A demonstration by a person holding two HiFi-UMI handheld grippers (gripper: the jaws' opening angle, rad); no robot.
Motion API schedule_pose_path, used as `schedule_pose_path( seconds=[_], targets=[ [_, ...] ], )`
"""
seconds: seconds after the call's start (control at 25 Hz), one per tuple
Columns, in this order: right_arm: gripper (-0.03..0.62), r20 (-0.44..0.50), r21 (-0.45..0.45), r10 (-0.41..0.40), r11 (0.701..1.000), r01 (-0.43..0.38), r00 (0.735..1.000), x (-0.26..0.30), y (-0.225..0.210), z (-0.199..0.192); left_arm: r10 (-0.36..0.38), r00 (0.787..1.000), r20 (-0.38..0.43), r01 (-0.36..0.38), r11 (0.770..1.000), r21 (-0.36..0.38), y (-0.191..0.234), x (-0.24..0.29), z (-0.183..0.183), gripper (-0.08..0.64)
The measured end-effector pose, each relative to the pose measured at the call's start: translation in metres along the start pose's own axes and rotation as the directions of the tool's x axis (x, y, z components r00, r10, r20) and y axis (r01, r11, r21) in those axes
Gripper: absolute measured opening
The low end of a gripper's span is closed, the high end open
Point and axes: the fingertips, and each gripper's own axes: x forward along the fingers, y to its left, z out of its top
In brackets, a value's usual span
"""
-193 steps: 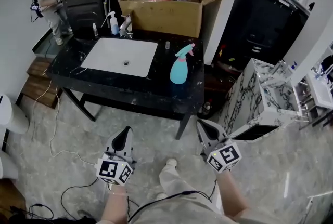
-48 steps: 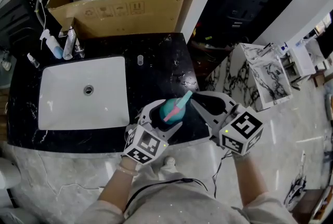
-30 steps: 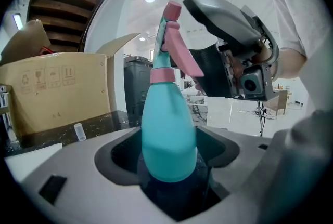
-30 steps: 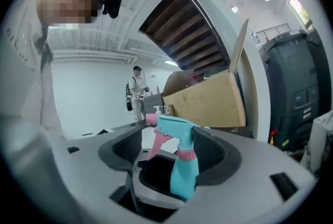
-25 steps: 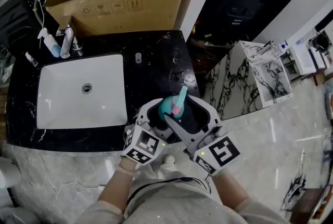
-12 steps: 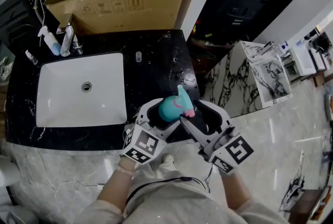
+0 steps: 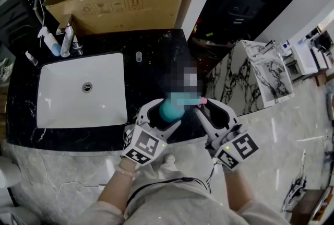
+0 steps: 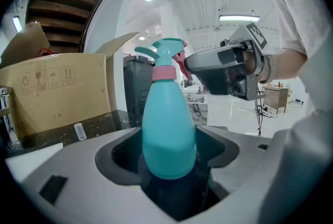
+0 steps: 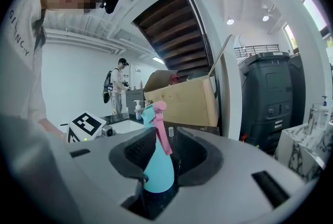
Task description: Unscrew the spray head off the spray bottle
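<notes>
A teal spray bottle [image 7: 168, 110] with a teal head [image 7: 185, 99] and pink trigger is held above the counter's front edge. My left gripper [image 7: 162, 117] is shut on the bottle's body [image 8: 169, 129], which stands upright between its jaws. My right gripper [image 7: 211, 109] is just right of the head, whose nozzle points toward it. In the right gripper view the pink trigger [image 9: 162, 132] and the bottle's neck lie between the jaws of the right gripper [image 9: 166, 158]. These jaws are closing, with a gap still on the right side.
The black marble counter [image 7: 156, 57] carries a white sink [image 7: 117, 91], small bottles [image 7: 52, 44] at the back left and a clear vial [image 7: 139, 57]. An open cardboard box [image 7: 120, 7] stands behind. A white marble cabinet [image 7: 261, 78] is to the right. A person [image 9: 118, 88] stands far off.
The right gripper has swung from under the bottle out to its right, and its jaws have narrowed. The spray head now points right instead of away. The left gripper has stayed put.
</notes>
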Motion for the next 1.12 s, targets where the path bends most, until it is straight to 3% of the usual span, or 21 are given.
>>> schedule_pose_path(
  seconds=[0.12, 0.36, 0.52, 0.64, 0.84, 1.0, 1.12],
  targets=[
    [0.066, 0.019, -0.008, -0.018, 1.000, 0.018, 1.000, 0.004, -0.004, 0.002, -0.002, 1.000, -0.003, 0.002, 1.000, 0.004, -0.001, 0.000, 0.000, 0.328],
    [0.064, 0.042, -0.020, -0.048, 0.999, 0.048, 0.998, 0.010, -0.008, 0.007, 0.000, 1.000, -0.005, 0.000, 1.000, 0.005, -0.001, 0.000, 0.000, 0.327],
    [0.103, 0.085, -0.092, -0.004, 0.996, 0.012, 0.996, -0.004, 0.021, 0.020, 0.000, 1.000, -0.001, 0.000, 1.000, 0.007, -0.001, 0.000, -0.001, 0.327],
    [0.217, 0.073, -0.094, 0.043, 0.995, -0.036, 0.996, 0.009, 0.040, 0.017, 0.004, 1.000, -0.001, -0.004, 1.000, 0.006, 0.000, -0.001, -0.001, 0.327],
    [0.321, 0.053, -0.058, 0.069, 0.996, -0.066, 0.996, 0.030, 0.050, 0.015, 0.001, 1.000, -0.010, -0.001, 1.000, 0.013, -0.001, -0.001, 0.000, 0.327],
    [0.320, 0.054, -0.090, 0.058, 0.995, -0.053, 0.997, 0.035, 0.051, 0.014, 0.002, 1.000, -0.010, -0.002, 1.000, 0.015, -0.001, -0.001, 0.000, 0.327],
    [0.271, 0.064, -0.120, 0.026, 0.993, -0.018, 0.998, 0.036, 0.049, 0.015, 0.003, 1.000, -0.007, -0.003, 1.000, 0.014, -0.001, -0.001, 0.000, 0.327]
  ],
)
